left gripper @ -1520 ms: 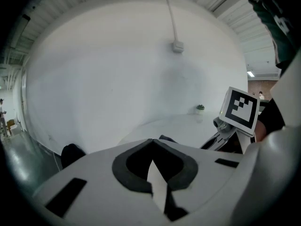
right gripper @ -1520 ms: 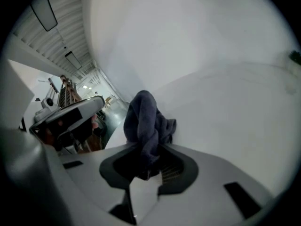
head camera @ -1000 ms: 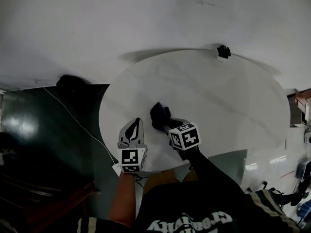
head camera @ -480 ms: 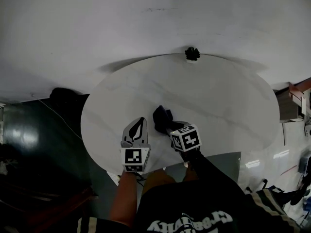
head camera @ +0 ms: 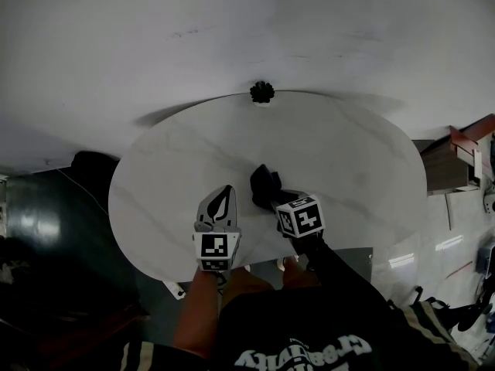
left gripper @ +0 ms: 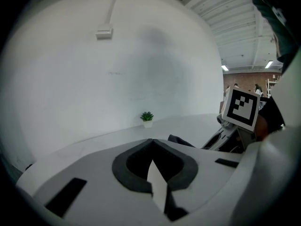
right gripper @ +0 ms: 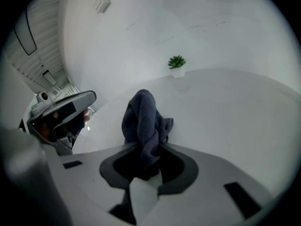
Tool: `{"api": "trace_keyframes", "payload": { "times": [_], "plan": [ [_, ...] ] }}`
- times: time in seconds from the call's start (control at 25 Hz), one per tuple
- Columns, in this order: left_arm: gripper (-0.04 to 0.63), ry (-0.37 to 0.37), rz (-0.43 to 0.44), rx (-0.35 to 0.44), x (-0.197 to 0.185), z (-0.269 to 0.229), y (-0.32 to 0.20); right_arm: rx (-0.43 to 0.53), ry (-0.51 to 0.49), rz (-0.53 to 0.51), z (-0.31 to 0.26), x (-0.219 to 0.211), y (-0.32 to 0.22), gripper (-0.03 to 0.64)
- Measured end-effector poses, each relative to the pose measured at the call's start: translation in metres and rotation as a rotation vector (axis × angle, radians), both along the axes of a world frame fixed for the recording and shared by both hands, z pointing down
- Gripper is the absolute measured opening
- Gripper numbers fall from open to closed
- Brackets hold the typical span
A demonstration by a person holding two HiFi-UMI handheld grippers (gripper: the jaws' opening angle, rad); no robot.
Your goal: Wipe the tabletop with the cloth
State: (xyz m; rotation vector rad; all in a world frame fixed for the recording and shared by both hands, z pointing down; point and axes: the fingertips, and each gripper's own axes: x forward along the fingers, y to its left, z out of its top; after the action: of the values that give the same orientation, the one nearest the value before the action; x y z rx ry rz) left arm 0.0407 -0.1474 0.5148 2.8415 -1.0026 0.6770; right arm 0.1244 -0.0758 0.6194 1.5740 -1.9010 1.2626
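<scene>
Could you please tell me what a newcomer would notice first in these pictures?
The crumpled dark blue cloth stands out most, clamped in the right hand-held gripper near the front of the round white tabletop. The left hand-held gripper, shut and empty, is beside it, and a small green potted plant marks the far edge.

A round white tabletop (head camera: 348,153), veined like marble, stands against a plain white wall (head camera: 232,29) that fills the upper half of the head view. A small green potted plant (head camera: 262,93) sits at its far edge, by the wall. Dark, glossy floor (head camera: 46,230) at lower left catches a pale reflection. Wooden furniture (head camera: 456,157) juts in at the right edge. In the left gripper view, a junction box (left gripper: 104,33) hangs on the wall, and strip lights (left gripper: 268,64) glow under a ribbed ceiling at upper right.
</scene>
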Motion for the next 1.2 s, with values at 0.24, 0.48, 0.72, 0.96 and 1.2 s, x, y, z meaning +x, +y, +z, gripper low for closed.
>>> {"api": "trace_keyframes", "payload": {
  "times": [0.24, 0.48, 0.72, 0.96, 1.2],
  "plan": [
    [0.002, -0.006, 0.030, -0.009, 0.032, 0.001, 0.019, -0.006, -0.009, 0.088, 0.000, 0.040, 0.021, 0.101],
    [0.002, 0.021, 0.141, -0.028, 0.050, 0.004, 0.031, -0.022, 0.001, 0.162, 0.001, 0.051, 0.026, 0.101],
    [0.002, 0.026, 0.219, -0.066, 0.039, 0.004, 0.030, -0.064, 0.040, 0.208, 0.004, 0.049, 0.025, 0.101],
    [0.002, 0.073, 0.217, -0.107, 0.054, 0.003, 0.022, -0.054, 0.086, 0.215, 0.000, 0.064, 0.014, 0.103],
    [0.002, 0.045, 0.238, -0.121, 0.081, -0.001, 0.027, -0.074, 0.103, 0.234, -0.001, 0.104, 0.031, 0.103]
  ]
}}
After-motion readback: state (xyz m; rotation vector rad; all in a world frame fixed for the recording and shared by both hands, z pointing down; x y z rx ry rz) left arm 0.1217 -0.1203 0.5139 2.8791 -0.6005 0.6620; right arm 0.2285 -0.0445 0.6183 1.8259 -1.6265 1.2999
